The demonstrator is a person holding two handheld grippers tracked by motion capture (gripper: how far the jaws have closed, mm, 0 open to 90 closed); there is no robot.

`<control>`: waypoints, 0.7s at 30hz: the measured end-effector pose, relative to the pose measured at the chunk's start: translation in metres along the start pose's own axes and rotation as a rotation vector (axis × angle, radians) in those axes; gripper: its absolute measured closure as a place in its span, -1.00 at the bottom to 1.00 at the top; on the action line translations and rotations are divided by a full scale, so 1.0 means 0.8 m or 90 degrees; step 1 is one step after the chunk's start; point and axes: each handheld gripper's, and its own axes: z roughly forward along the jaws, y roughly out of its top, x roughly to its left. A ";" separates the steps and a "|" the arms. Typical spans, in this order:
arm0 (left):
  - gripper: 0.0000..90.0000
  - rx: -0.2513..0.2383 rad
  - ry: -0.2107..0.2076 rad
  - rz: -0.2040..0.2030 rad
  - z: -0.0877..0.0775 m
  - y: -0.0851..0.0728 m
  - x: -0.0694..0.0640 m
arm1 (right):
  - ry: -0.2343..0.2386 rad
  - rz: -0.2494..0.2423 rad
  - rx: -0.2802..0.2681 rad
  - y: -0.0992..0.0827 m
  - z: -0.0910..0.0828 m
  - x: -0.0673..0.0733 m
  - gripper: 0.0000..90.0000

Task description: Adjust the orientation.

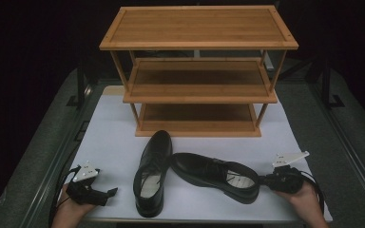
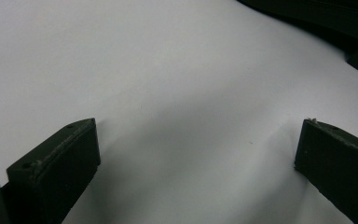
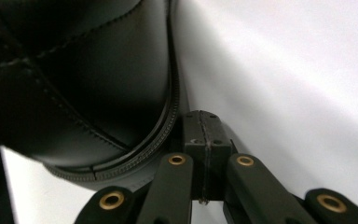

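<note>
Two black leather lace-up shoes lie on the white table top. One shoe [image 1: 152, 171] points away from me, toe toward the rack. The other shoe [image 1: 209, 173] lies crosswise, its toe against the first and its heel to the right. My right gripper [image 1: 266, 181] is shut at that heel. In the right gripper view its jaws [image 3: 203, 123] are pressed together with nothing between them, and the heel of the shoe [image 3: 88, 79] sits right beside them. My left gripper [image 1: 105, 194] rests at the front left, left of the shoes. Its jaws [image 2: 196, 135] stand open over bare table.
A three-shelf bamboo rack [image 1: 197, 40] stands at the back of the white top [image 1: 109, 137], all shelves bare. Dark floor and black stands flank the table. A dark shoe edge [image 2: 354, 28] crosses the left gripper view's upper right corner.
</note>
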 end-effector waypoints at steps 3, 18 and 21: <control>-1.00 0.000 0.000 -0.001 0.000 0.000 0.000 | 0.004 -0.009 0.004 -0.002 0.000 0.009 1.00; -1.00 -0.001 0.000 -0.002 0.000 0.000 0.000 | 0.066 -0.058 0.026 0.010 0.017 0.041 1.00; -1.00 0.000 0.000 -0.002 0.000 0.000 0.000 | 0.076 -0.068 0.031 0.014 0.022 0.047 1.00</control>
